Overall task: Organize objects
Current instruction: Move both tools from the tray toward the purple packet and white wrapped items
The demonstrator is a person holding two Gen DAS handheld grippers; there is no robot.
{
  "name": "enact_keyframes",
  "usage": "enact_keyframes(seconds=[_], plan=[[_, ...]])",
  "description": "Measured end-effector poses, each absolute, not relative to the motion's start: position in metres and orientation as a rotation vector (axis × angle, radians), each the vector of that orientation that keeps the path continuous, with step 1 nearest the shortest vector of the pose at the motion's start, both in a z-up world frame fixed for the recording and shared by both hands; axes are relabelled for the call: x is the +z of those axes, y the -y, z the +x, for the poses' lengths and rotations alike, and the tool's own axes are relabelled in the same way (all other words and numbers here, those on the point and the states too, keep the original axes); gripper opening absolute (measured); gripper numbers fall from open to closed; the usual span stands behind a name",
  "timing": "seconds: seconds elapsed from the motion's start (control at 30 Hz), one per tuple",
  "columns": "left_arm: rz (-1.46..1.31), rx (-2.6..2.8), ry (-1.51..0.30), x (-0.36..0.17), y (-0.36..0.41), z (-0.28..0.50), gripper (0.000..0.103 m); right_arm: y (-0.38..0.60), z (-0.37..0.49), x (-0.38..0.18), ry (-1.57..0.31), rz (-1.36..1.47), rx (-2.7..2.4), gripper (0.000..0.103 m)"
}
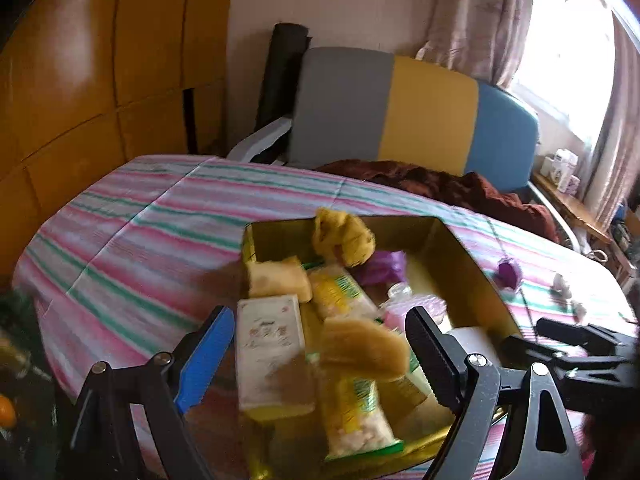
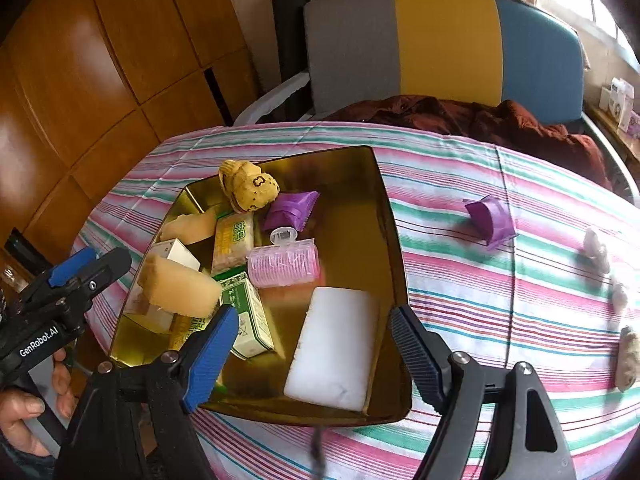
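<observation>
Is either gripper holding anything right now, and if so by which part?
Nothing is held. The left gripper and right gripper both have open jaws over the tin; the sponge sits free.

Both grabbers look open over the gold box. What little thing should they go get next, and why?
Probably the right gripper should swing over to the purple packet on the striped cloth. Both grippers stand open and hold nothing. The gold box already has a sponge, a pink roller and a white block inside, while that packet lies outside on the right gripper's side.
</observation>
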State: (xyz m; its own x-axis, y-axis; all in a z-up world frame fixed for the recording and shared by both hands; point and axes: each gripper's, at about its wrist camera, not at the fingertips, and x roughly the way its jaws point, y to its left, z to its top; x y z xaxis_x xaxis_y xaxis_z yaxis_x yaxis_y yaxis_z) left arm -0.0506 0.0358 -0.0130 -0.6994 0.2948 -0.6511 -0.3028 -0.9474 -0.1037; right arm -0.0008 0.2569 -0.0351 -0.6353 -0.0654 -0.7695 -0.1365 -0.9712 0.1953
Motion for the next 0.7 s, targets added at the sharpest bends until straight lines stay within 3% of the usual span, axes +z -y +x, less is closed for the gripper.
enact_keyframes(seconds=[0.7], plan=[[-0.952,2.600,-0.134,-0.004,-0.061,-0.022,0.088,-0.258,0.018,-0.028,-0.276,-1.202,2.766,0.080]])
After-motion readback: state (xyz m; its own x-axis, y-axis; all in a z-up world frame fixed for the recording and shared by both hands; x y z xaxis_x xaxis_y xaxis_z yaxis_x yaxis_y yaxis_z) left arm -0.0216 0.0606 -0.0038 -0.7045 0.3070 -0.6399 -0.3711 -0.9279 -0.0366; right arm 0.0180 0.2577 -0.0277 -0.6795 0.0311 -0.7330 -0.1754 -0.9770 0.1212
